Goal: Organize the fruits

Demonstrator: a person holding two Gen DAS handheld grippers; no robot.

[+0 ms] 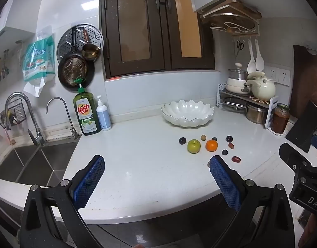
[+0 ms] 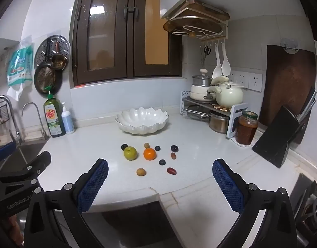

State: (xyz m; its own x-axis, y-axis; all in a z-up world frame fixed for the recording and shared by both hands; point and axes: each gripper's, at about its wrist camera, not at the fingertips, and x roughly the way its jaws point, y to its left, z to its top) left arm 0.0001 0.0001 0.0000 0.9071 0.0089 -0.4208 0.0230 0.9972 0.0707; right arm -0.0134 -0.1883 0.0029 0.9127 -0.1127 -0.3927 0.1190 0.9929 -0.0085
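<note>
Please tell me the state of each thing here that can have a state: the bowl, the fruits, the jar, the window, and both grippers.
white bowl: empty, upright
green apple: loose on the counter
orange: loose on the counter
small dark fruits: scattered on the counter
jar: lid on
window: closed
left gripper: open, empty
right gripper: open, empty

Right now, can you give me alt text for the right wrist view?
The right claw hangs open over the front edge of a white counter, holding nothing. Ahead lie a green apple, an orange and several small dark fruits, all loose. An empty white bowl sits behind them.
</note>
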